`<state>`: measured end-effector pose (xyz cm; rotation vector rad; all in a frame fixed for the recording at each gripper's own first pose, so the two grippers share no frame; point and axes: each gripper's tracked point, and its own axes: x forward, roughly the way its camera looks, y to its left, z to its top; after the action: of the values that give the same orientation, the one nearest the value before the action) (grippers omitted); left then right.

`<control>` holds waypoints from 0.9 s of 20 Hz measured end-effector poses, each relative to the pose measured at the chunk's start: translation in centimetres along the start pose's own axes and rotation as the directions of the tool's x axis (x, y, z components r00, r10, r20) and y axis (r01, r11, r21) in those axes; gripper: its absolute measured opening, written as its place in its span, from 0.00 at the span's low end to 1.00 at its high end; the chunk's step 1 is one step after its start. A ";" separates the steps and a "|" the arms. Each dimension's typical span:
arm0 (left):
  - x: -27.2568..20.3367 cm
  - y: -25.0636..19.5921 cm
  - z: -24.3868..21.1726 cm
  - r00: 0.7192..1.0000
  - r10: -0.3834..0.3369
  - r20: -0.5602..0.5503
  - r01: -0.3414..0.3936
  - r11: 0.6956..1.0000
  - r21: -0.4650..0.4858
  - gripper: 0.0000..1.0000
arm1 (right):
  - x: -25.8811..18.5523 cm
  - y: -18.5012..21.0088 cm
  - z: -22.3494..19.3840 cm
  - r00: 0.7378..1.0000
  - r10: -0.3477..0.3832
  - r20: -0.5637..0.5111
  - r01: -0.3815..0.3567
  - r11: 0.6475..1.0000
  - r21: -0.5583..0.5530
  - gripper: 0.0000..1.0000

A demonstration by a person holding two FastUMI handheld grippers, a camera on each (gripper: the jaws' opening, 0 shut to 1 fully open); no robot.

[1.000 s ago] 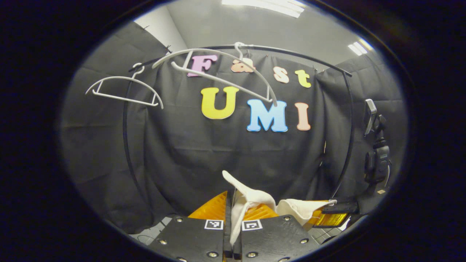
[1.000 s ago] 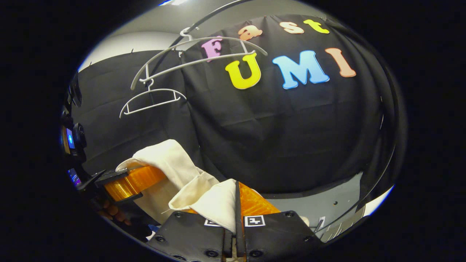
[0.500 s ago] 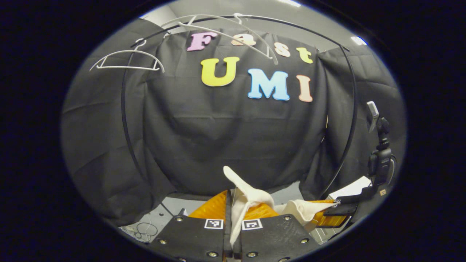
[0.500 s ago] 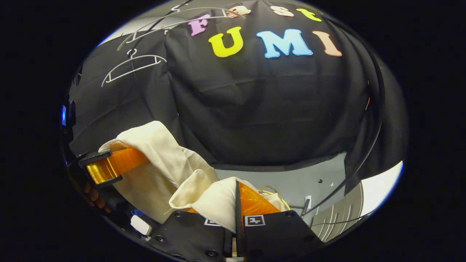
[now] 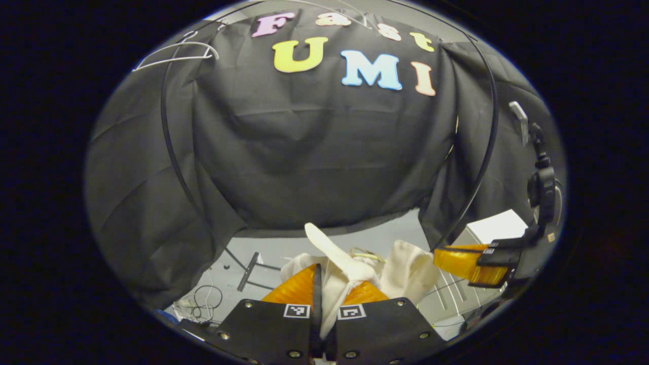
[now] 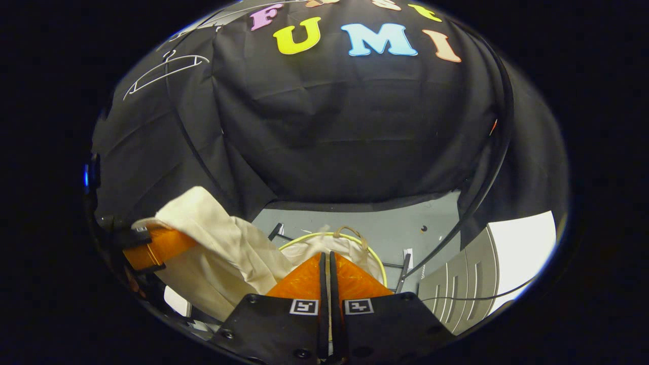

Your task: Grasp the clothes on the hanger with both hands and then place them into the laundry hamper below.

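A cream garment (image 5: pixel 350 266) is pinched between the orange fingers of my left gripper (image 5: pixel 318 284), which is shut on it. The cloth spreads right toward my right gripper (image 5: pixel 446 256). In the right gripper view the garment (image 6: pixel 218 256) drapes over the left gripper (image 6: pixel 152 246) and runs against the left finger of my right gripper (image 6: pixel 325 271). Those fingers are shut, and the pinch itself is hidden. Just below and beyond sits the hamper, with its yellow rim (image 6: pixel 377 261) and pale liner. An empty white hanger (image 5: pixel 172 50) hangs high on the left.
A black arched rack (image 5: pixel 170 147) frames the cloth wall. A phone on a mount (image 5: pixel 540 172) stands at the right. Cables (image 5: pixel 203 299) lie on the grey floor. A pale grey cabinet (image 6: pixel 456 291) stands at the lower right.
Both grippers have dropped with the garment, so the hangers have slid toward the top. The floor and hamper rim have come into sight. The cloth no longer covers the right gripper's left finger.
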<state>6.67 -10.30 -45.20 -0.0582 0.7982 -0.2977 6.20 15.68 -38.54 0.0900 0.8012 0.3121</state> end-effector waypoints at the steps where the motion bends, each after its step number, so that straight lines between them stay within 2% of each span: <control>1: 0.2 -0.2 -1.0 0.999 -0.002 -0.032 0.002 1.000 0.006 0.04 | 0.0 0.0 0.2 1.000 -0.004 0.001 0.004 1.000 -0.007 0.05; 2: 0.6 -0.4 -2.5 0.998 -0.012 -0.068 0.012 1.000 0.009 0.04 | 0.0 0.2 -0.1 1.000 -0.007 -0.003 0.007 1.000 -0.017 0.05; 3: 0.8 -0.7 -3.4 0.995 -0.017 -0.093 0.018 1.000 0.011 0.09 | 0.0 0.2 -0.3 1.000 -0.010 -0.006 0.010 1.000 -0.028 0.05; 4: 0.9 -0.8 -3.8 0.995 -0.017 -0.094 0.018 1.000 0.019 0.07 | 0.0 0.3 -0.6 1.000 -0.004 -0.008 0.004 0.999 -0.034 0.00; 5: 1.1 -1.0 -3.5 0.996 -0.020 -0.087 0.023 0.999 0.031 0.07 | -0.5 0.3 -0.7 1.000 -0.004 -0.010 0.004 0.999 -0.038 0.12; 7: 0.3 -1.3 -2.2 0.998 -0.029 -0.063 0.033 0.998 0.059 0.03 | -0.7 0.1 -1.2 1.000 -0.014 -0.012 0.014 0.999 -0.046 0.14; 8: 0.0 -1.6 -1.6 0.998 -0.038 -0.054 0.041 0.997 0.068 0.10 | -0.8 0.0 -1.6 1.000 -0.016 -0.021 0.015 0.999 -0.044 0.10; 9: 0.1 -1.8 -1.2 0.998 -0.044 -0.051 0.048 0.996 0.073 0.28 | -0.8 -0.1 -1.9 0.999 -0.019 -0.030 0.018 0.999 -0.039 0.14; 11: 0.1 -1.4 -0.2 0.999 -0.033 -0.042 0.036 0.996 0.079 0.63 | -1.4 -0.5 -2.1 0.999 -0.034 -0.028 0.033 0.999 -0.032 0.16; 12: -0.1 -1.1 -0.2 0.999 -0.025 -0.037 0.028 0.997 0.078 0.80 | -1.7 -0.4 -1.9 0.999 -0.033 -0.023 0.033 0.999 -0.026 0.09; 13: -0.5 -0.8 0.0 0.999 -0.024 -0.029 0.026 0.997 0.073 0.98 | -2.1 -0.6 -1.7 0.999 -0.041 -0.013 0.041 0.999 -0.027 0.29; 14: -0.9 -0.6 -0.1 0.999 -0.025 -0.024 0.026 0.997 0.068 0.97 | -2.3 -0.6 -1.3 0.999 -0.049 0.002 0.049 0.998 -0.028 0.39; 17: -2.6 0.3 0.4 1.000 -0.018 0.000 0.018 0.997 0.070 0.97 | -3.9 -1.0 0.0 0.995 -0.092 0.042 0.093 0.995 -0.034 0.86; 18: -3.4 0.7 0.7 1.000 -0.016 0.012 0.015 0.997 0.073 0.97 | -4.8 -0.9 0.5 0.993 -0.105 0.057 0.107 0.994 -0.032 0.98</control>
<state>5.05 -8.69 -42.47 0.0022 0.7738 -0.3406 3.65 13.36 -35.06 0.0229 0.7430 0.2219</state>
